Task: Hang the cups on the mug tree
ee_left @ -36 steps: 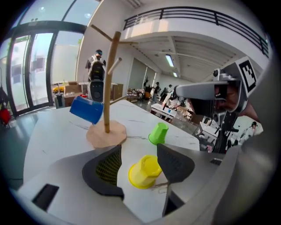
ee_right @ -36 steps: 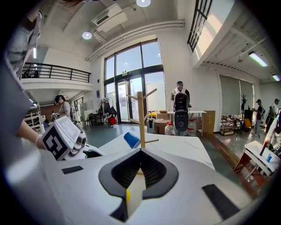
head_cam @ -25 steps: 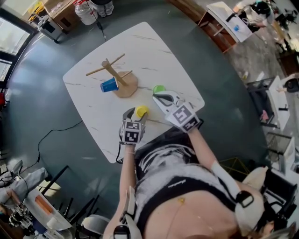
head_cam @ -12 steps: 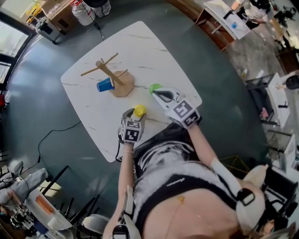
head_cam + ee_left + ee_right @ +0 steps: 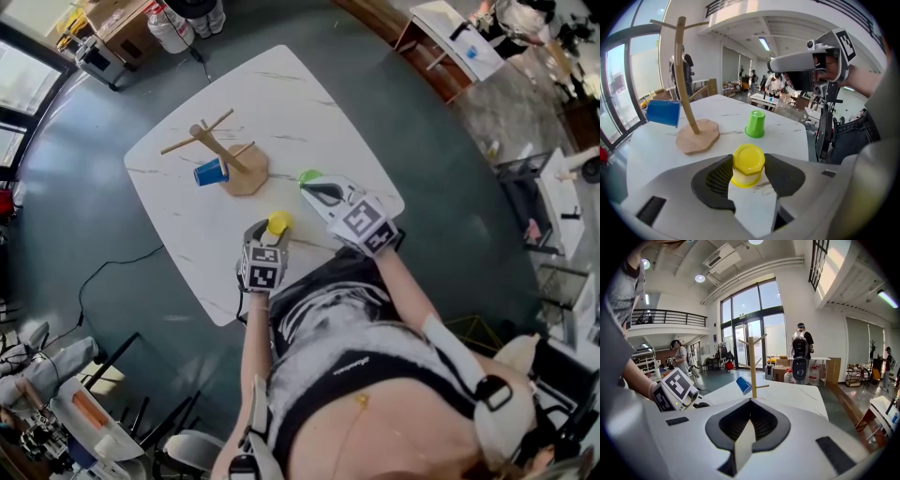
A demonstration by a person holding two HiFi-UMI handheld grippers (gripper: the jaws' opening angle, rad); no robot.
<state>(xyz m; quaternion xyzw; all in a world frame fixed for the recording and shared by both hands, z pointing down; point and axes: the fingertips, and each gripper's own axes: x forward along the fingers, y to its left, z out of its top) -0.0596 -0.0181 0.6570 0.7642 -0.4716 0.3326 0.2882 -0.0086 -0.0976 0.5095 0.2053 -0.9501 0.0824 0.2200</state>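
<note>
Nearest, the left gripper (image 5: 272, 231) points steeply down at the white marble-patterned table (image 5: 787, 136); its jaws have just been closing, and the dark ribbed pads (image 5: 712, 180) now meet both sides of the small yellow plastic cup (image 5: 748, 164), which stands upside down on the table close to the person's edge. The step in hand looks like the pick-up of this cup, with the grip taken and the lift not yet begun.

The right gripper (image 5: 749, 425) hangs just beside it above the table, jaws pressed together with nothing between them; it seems to be waiting.

Farther on stands a small green plastic cup (image 5: 755, 124), also upside down, apart from everything else and unhung; beyond it is the wooden mug tree with a flat round base (image 5: 684, 79), a blue plastic cup (image 5: 663, 112) already hanging on its side from a lower peg.

Next the yellow cup should need lifting clear, carrying across to the tree, and tilting so its mouth or handle takes a free peg; which of the two cannot be told.

No brand or lettering can be read on any cup; the gripper cubes bear only black-and-white square patterns.
</note>
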